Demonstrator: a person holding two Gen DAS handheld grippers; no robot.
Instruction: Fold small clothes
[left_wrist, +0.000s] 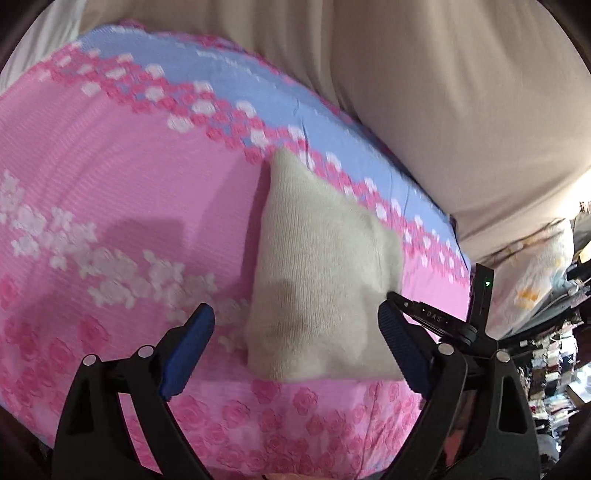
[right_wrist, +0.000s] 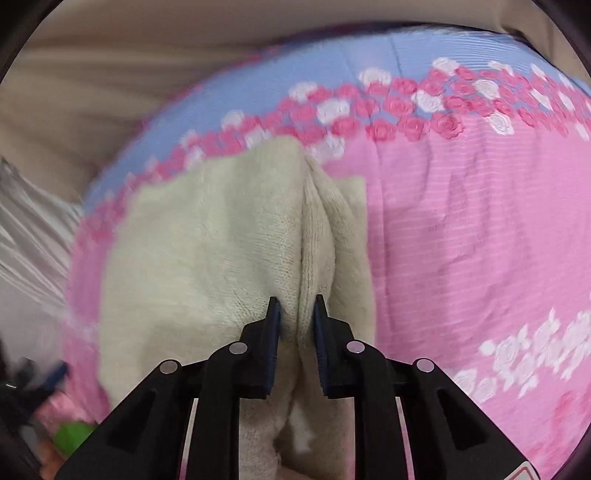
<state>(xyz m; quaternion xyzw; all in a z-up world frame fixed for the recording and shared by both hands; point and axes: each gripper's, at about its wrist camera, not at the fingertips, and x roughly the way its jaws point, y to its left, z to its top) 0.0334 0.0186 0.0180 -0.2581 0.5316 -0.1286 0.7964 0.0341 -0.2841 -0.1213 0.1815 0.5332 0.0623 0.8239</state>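
Cream knit garment (right_wrist: 207, 236) lay on pink floral bedspread (right_wrist: 461, 229); pinched at a raised fold by right hand-held gripper (right_wrist: 297, 312) for turning over. Left hand-held gripper (left_wrist: 295, 325) spread wide, empty.

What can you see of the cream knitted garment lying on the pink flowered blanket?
The cream knitted garment looks soft, woolly and partly folded, lying on the pink flowered blanket near its blue band. The right tool pinches a raised ridge of it between its pads. The left tool stands open on either side of its near edge, not gripping.
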